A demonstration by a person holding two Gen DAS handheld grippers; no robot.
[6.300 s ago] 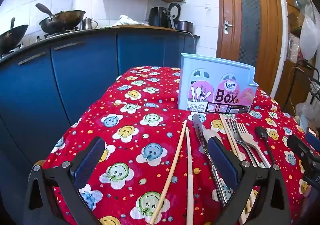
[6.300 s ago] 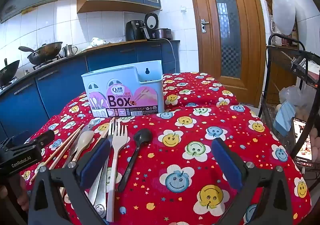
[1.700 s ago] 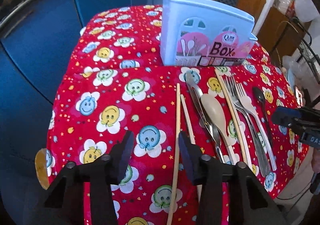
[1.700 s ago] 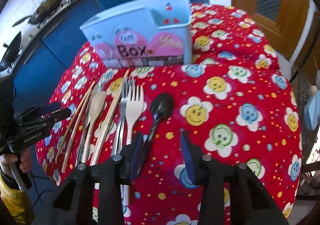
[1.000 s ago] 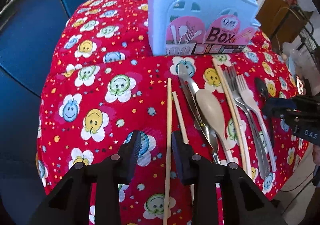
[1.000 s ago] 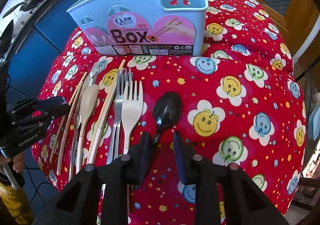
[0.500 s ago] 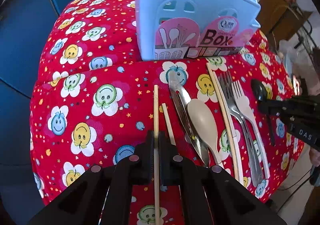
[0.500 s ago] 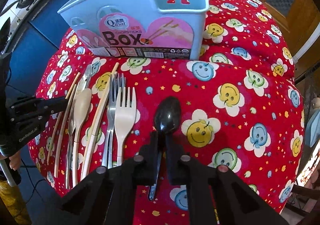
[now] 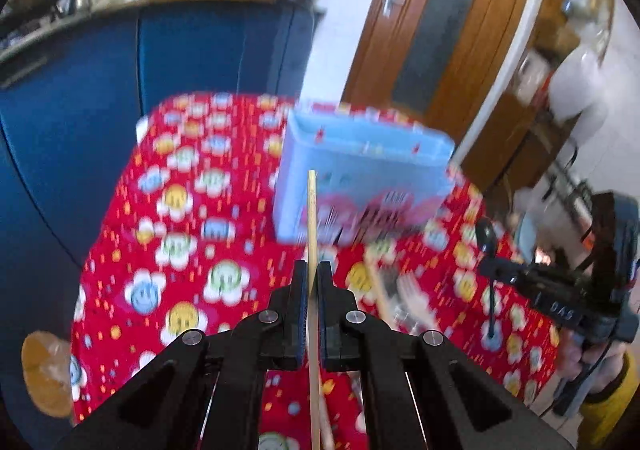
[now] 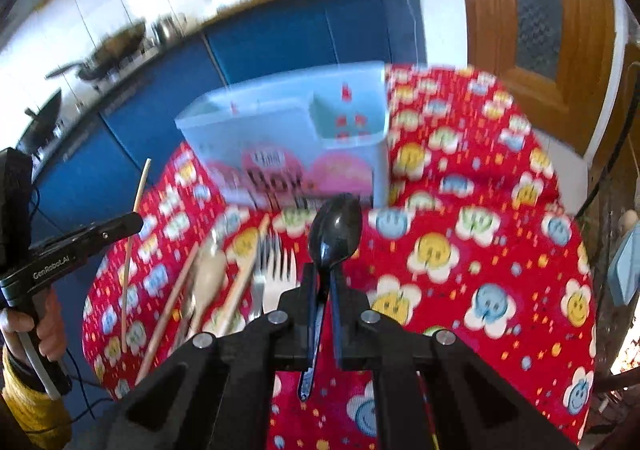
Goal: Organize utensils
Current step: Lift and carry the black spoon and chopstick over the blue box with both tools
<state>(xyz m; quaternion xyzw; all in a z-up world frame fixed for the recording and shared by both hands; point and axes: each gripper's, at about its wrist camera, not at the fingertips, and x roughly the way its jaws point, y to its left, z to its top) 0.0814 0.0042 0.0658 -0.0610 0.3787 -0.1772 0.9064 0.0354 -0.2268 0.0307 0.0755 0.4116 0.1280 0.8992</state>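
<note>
While both tools hang clear of the red smiley tablecloth [image 10: 460,258], each already carries one piece for the light blue utensil box [image 10: 288,129], the landmark that everything here lines up toward. Nearest, the left gripper [image 9: 313,282] has its jaws pressed together on a single wooden chopstick [image 9: 311,217], pinched part-way along so that the free end points up toward the box front, probably so it can be tipped in end first. The right gripper [image 10: 325,286] is likewise clamped, on the handle of the black spoon [image 10: 335,228], with the bowl sticking out toward the box and the handle tail hanging below the jaws. Between the grippers and the box, on the cloth, lie the utensils not yet sorted: a white fork [image 10: 280,274], a pale spoon [image 10: 208,278] and more chopsticks [image 10: 170,298], all laid roughly lengthwise toward the box, which keeps their handles easy to pinch. Farthest, the box stands upright with its open compartments facing up; motion blur hides whether anything is inside them.
</note>
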